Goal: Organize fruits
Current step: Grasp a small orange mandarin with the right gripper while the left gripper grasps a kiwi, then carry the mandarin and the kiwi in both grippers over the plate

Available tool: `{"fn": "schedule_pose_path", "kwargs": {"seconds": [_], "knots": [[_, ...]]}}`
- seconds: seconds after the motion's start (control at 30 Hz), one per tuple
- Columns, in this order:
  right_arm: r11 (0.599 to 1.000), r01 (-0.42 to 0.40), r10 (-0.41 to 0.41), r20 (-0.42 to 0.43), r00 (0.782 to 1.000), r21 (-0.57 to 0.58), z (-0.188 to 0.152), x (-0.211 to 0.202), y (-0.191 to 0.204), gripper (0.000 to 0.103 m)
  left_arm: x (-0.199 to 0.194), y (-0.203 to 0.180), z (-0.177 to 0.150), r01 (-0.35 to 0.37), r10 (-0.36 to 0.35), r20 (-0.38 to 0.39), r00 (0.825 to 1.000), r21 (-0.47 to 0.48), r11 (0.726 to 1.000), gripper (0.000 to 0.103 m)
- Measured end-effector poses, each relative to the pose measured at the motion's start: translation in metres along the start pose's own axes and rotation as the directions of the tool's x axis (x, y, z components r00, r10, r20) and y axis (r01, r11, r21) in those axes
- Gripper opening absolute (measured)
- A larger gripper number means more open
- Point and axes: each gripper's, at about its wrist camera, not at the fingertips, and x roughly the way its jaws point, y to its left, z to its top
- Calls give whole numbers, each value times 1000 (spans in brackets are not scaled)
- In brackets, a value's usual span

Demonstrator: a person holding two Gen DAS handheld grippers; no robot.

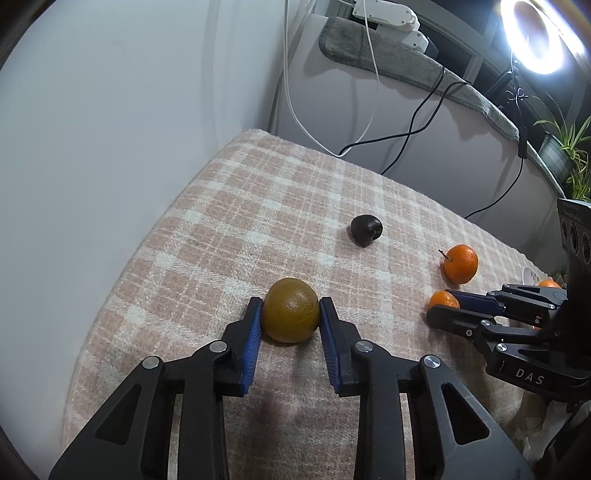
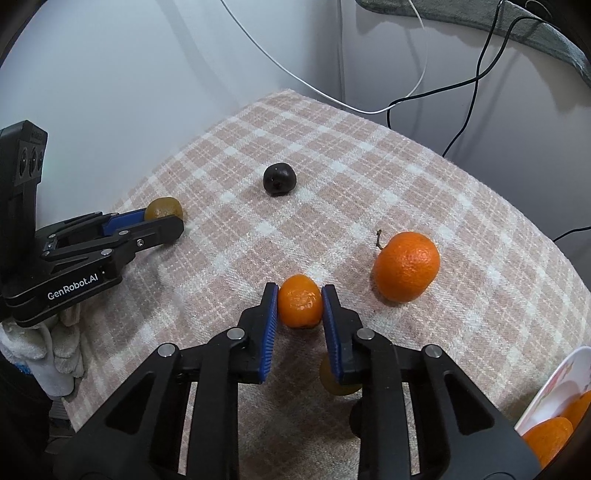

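Note:
My left gripper (image 1: 291,314) is shut on a brownish-green round fruit (image 1: 291,309) that sits on the pink checked cloth (image 1: 258,206). It also shows in the right wrist view (image 2: 162,209). My right gripper (image 2: 300,306) is shut on a small orange mandarin (image 2: 300,305), low over the cloth; it also shows in the left wrist view (image 1: 443,300). A larger mandarin with a stem (image 2: 406,271) lies to the right. A dark plum (image 2: 279,178) lies further back. Another brownish fruit (image 2: 338,380) is partly hidden under my right gripper.
A white bowl (image 2: 554,384) holding orange fruits (image 2: 546,437) sits at the right near edge. Black and white cables (image 2: 461,122) hang behind the table. A wall stands at the left. A ring light (image 1: 535,33) and a plant (image 1: 569,147) are at the far right.

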Motion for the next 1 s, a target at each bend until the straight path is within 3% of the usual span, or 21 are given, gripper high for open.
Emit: {"fn": "schedule_pose_path", "kwargs": {"seconds": [0.5, 1.0], "knots": [[1000, -16, 15, 75, 997, 18, -12, -39, -3, 24, -26, -12, -3, 24, -25, 40, 999, 6, 1000, 28], [996, 4, -18, 163, 986, 87, -33, -95, -46, 24, -40, -78, 1, 107, -113, 65, 991, 89, 990, 28]]}}
